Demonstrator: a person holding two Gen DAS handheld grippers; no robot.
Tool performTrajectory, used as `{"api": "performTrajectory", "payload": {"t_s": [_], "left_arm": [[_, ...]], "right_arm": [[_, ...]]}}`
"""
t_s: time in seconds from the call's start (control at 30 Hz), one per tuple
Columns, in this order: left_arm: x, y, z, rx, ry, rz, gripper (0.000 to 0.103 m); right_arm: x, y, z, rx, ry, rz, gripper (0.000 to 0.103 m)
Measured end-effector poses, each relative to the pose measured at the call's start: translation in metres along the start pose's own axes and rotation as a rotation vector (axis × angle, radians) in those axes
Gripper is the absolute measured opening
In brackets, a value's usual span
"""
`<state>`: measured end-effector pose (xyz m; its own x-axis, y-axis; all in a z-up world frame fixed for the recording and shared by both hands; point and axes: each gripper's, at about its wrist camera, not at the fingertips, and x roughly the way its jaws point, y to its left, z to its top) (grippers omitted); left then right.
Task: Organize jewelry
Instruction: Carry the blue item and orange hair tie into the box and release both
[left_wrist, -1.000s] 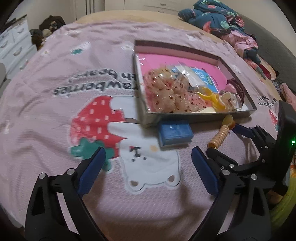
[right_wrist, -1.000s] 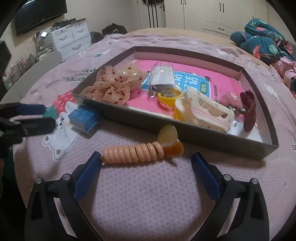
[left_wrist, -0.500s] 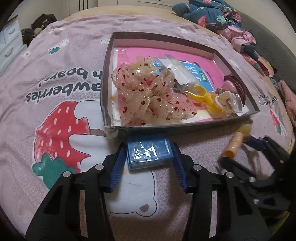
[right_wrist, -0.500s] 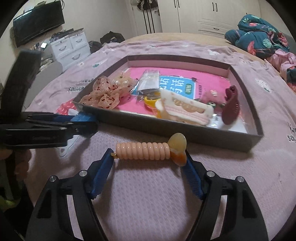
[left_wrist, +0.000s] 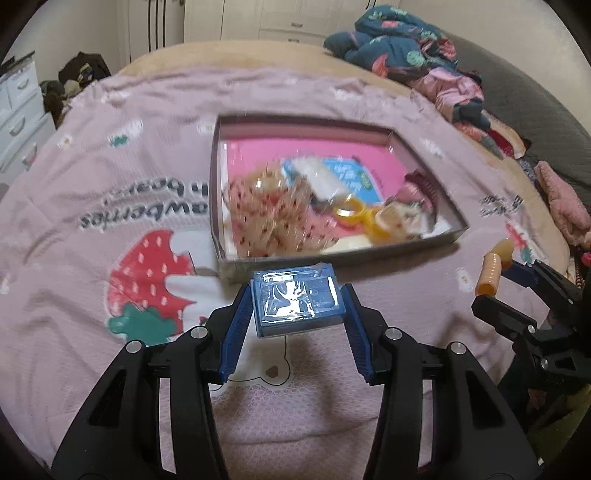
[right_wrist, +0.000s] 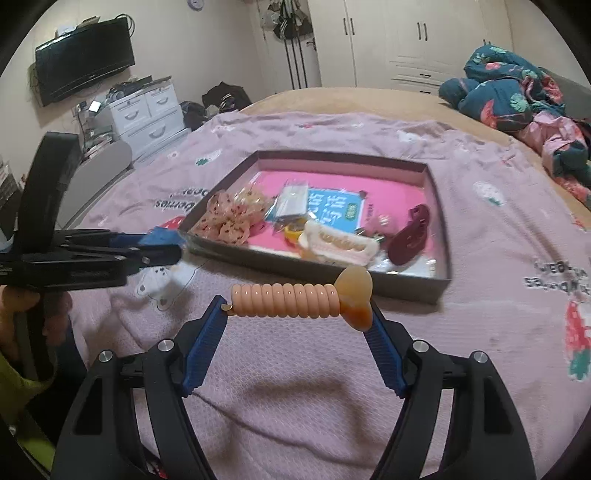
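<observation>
Clearly both grippers carry cargo just short of the shallow grey cardboard tray with the pink liner (right_wrist: 439, 221); the left gripper (left_wrist: 297, 317) is clenched on a small blue box wrapped in clear film (left_wrist: 297, 306), pinched across its width, and the near tray wall lies straight ahead of its fingertips; the right gripper (right_wrist: 299, 314) grasps a peach coiled plastic hair tie with an amber heart charm (right_wrist: 288, 301), whose long axis runs crosswise from one finger to the other, charm end against the right finger; the tray's near wall lies just beyond it, so for both, the judgement is a short forward carry over the rim.

Neither arm looks clearly nearer (the left stands at the tray's left corner, the right at mid-wall); inside already sit a spotted sheer scrunchie (right_wrist: 232, 218), a cream claw clip (right_wrist: 340, 245) and a maroon claw clip (right_wrist: 412, 236).

On the pink bedspread (left_wrist: 92, 177) upside-down lettering reads partly as "awberries" and "h bear"; the blue card (right_wrist: 338, 210) in the tray bears characters too blurred to read.
</observation>
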<state>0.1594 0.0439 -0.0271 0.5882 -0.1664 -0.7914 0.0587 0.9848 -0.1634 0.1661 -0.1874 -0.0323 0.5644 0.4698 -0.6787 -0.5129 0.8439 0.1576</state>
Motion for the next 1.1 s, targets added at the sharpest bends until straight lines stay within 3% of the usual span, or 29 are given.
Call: {"api": "performTrajectory", "payload": {"t_s": [0.37,0.63,0.87,1.1], "left_arm": [[-0.038,-0.025,0.043,0.059,-0.125,-0.013,0.04],[-0.037,-0.042,0.074,0.09,-0.172,-0.022,0.04],[-0.019,-0.045,0.093,0.092,-0.166,-0.021,0.04],[0.021,-0.037,0.093,0.064,-0.094,-0.009,0.04]], "right_arm": [[-0.047,-0.015,0.033,0.007,-0.107,-0.048,0.072],[-0.054,-0.034,0.055,0.017,-0.146,-0.096,0.072],[-0.034,-0.055,0.074,0.026,-0.136,-0.14,0.072],[0.004,-0.065,0.082,0.015,-0.084,-0.156,0.072]]}}
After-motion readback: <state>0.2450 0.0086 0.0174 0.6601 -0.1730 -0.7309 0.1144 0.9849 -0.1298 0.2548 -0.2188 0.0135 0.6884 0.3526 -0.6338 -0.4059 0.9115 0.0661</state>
